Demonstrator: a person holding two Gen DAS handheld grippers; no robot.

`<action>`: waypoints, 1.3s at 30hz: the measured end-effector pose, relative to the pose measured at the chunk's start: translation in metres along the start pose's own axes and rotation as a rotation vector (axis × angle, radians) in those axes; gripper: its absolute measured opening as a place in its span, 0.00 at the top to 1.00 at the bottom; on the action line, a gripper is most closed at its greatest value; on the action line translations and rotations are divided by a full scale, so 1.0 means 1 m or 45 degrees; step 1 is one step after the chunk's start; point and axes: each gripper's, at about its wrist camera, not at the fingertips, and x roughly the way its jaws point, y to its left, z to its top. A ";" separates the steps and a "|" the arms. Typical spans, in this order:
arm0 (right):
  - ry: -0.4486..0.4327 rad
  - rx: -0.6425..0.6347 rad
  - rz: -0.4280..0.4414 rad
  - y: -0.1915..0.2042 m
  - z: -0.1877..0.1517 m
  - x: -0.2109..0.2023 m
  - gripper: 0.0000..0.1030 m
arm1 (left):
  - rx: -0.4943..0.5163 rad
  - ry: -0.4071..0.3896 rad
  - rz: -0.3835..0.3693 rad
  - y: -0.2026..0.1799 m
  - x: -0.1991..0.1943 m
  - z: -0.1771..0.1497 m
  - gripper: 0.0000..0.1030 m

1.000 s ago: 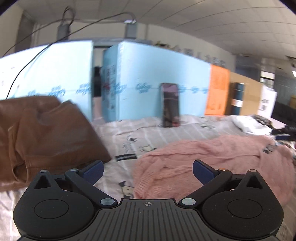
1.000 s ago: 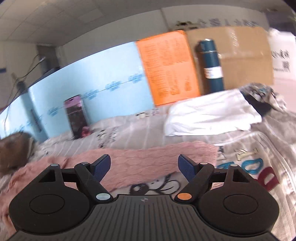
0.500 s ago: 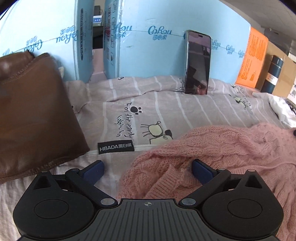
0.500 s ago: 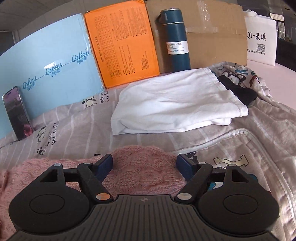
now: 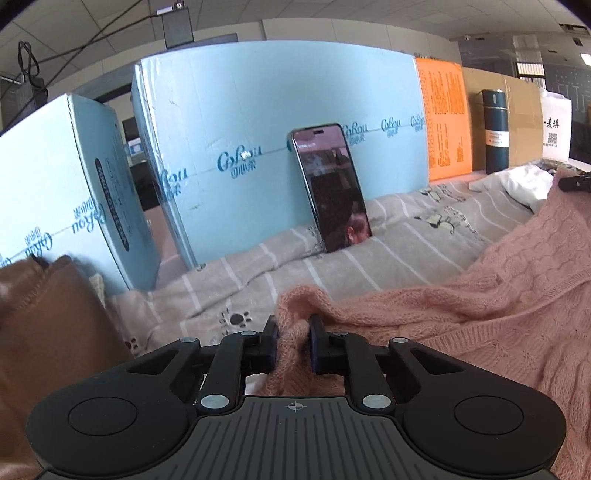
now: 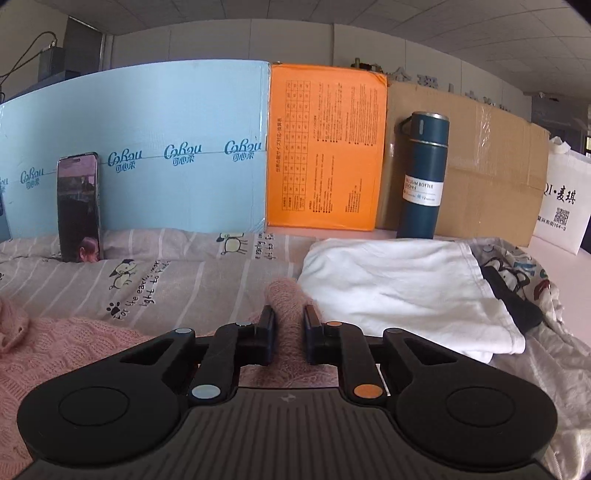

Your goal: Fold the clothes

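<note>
Both claws, spread wide a second ago, now pinch the pink sweater [image 5: 480,314] on the striped bed sheet [image 6: 184,280]: left claw [image 5: 293,334] pressed together on its near-left edge, right claw [image 6: 288,325] closing on its right edge, near the white garment [image 6: 399,280].

Office or lab space set up as a recording bench, not a home. Grid ceiling panels [image 5: 332,14] overhead, cables [image 5: 33,59] hanging upper left. Ahead of the fingers: blue cartons [image 6: 166,155], orange box [image 6: 325,155], cardboard sheet [image 6: 491,162] walling a striped bedsheet [image 6: 177,273]; propped phone [image 5: 332,188].
</note>
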 end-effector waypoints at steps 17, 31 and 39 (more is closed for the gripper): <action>0.222 0.043 -0.379 -0.040 -0.030 0.012 0.36 | 0.022 0.092 0.119 0.009 0.018 -0.013 0.35; 0.187 0.314 0.315 0.052 0.011 0.005 0.32 | 0.112 0.095 -0.038 -0.018 0.023 -0.026 0.01; 0.443 0.201 0.674 0.154 0.006 0.047 0.54 | 0.072 0.102 -0.061 -0.013 0.023 -0.027 0.01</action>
